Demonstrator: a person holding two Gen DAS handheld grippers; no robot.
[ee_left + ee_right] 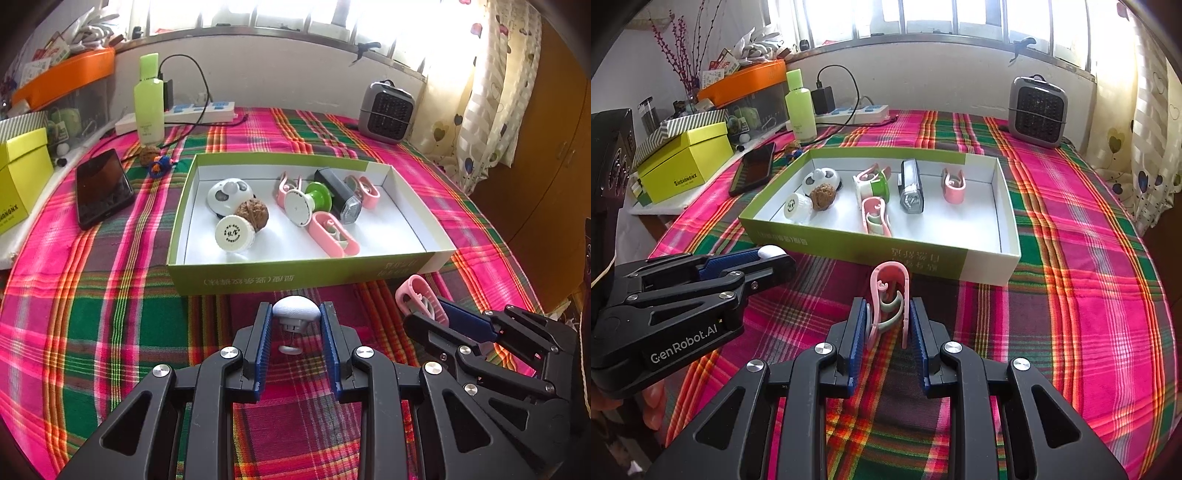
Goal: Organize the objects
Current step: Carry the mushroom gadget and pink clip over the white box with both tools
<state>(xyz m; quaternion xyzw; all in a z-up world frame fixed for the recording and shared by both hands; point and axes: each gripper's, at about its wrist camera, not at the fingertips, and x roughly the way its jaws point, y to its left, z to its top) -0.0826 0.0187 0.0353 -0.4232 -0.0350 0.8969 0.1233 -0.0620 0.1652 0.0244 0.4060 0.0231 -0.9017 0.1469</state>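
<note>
A white dome-topped knob [296, 312] and a pink clip [889, 295] are each held above the plaid tablecloth [110, 314], near the box's [295, 275] front edge — inside lie more pink clips [334, 234], a walnut [252, 210], a black light [340, 195].

Daylight is streaming through the rear window [258, 14], blowing out the panes and curtain [480, 92]; fisheye curvature is bending edges, corners are vignetting black; centres are staying sharp.

The yellow box [22, 177] runs off the left frame edge (its lettering cut, perhaps a brand name).
</note>
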